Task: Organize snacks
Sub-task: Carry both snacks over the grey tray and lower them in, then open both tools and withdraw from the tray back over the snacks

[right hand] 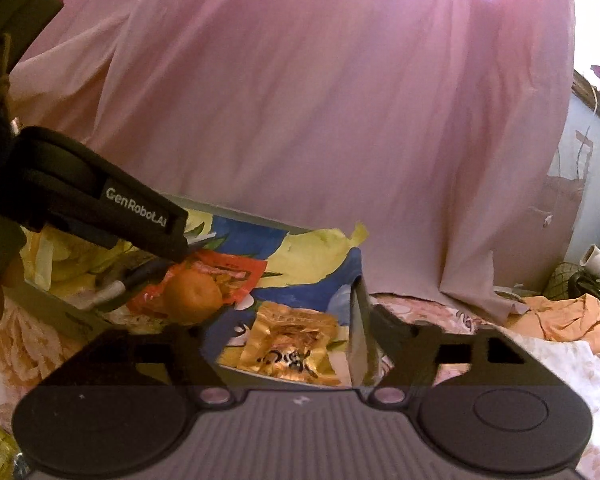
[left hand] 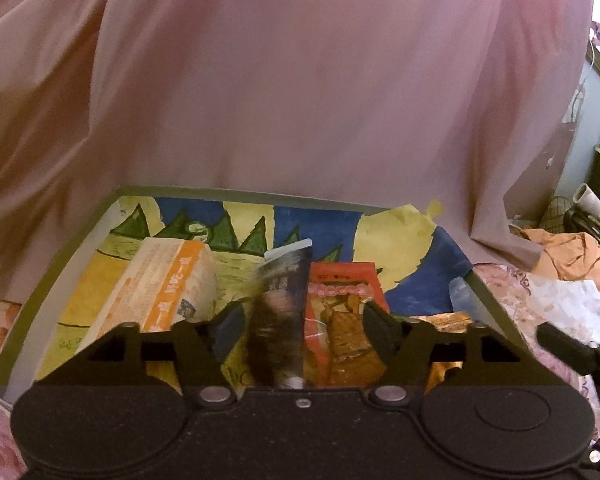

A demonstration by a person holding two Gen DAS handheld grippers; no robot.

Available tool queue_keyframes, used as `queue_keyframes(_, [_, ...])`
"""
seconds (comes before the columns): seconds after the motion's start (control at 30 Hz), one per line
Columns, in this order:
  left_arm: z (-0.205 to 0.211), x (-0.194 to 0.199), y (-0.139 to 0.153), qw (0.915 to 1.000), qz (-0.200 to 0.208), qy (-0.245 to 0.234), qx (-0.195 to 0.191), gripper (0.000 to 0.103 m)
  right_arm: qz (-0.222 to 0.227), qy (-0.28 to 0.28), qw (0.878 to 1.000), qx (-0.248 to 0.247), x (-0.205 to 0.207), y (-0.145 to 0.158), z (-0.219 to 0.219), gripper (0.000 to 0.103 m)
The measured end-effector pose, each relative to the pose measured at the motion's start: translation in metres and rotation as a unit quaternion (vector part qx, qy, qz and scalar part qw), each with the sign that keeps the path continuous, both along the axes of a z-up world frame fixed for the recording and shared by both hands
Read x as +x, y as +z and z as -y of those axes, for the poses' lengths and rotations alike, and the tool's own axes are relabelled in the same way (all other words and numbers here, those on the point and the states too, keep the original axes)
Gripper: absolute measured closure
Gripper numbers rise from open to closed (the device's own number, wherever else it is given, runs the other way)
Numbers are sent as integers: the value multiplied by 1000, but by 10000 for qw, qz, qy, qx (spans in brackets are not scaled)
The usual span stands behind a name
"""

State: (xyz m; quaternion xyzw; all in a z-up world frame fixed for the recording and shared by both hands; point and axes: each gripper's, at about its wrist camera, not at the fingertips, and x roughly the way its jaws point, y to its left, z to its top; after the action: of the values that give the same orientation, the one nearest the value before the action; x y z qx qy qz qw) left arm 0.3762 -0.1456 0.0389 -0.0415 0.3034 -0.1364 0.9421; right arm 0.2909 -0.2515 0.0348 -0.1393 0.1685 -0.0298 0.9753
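A grey-rimmed box (left hand: 60, 256), lined with a painted paper sheet (left hand: 396, 240), is seen on a floral bedcover (right hand: 480, 320) before a pink curtain (left hand: 300, 80). The left gripper (left hand: 304, 320) is held over the box with jaws standing apart; a dark, blurred snack packet (left hand: 280, 312) lies between them, free of both pads. Beside it lie a red snack pouch (left hand: 340, 320) and an orange-and-white carton (left hand: 160, 284). The right gripper (right hand: 288, 336) is held at the box's right wall with jaws wide and nothing gripped; a gold snack packet (right hand: 292, 344) lies in the box beneath the gap. A mandarin (right hand: 194, 294) rests on the red pouch.
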Motion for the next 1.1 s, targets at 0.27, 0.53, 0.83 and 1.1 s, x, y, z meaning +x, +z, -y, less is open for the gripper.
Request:
queue_keyframes(0.27, [-12, -23, 20, 9993, 256, 154, -231, 6, 298, -25, 9994, 152, -19, 18, 4, 5])
queue_keyframes(0.53, [-37, -64, 53, 9957, 591, 416, -584, 1, 811, -35, 9964, 241, -67, 49, 5, 0])
queue_keyframes(0.83, [-67, -124, 76, 9931, 913, 548, -483, 1, 1337, -37, 9894, 570, -130, 68, 3, 0])
queue_keyframes(1.1, [-90, -182, 78, 9918, 1051, 568, -464, 1, 1462, -2, 9871, 653, -173, 75, -7, 0])
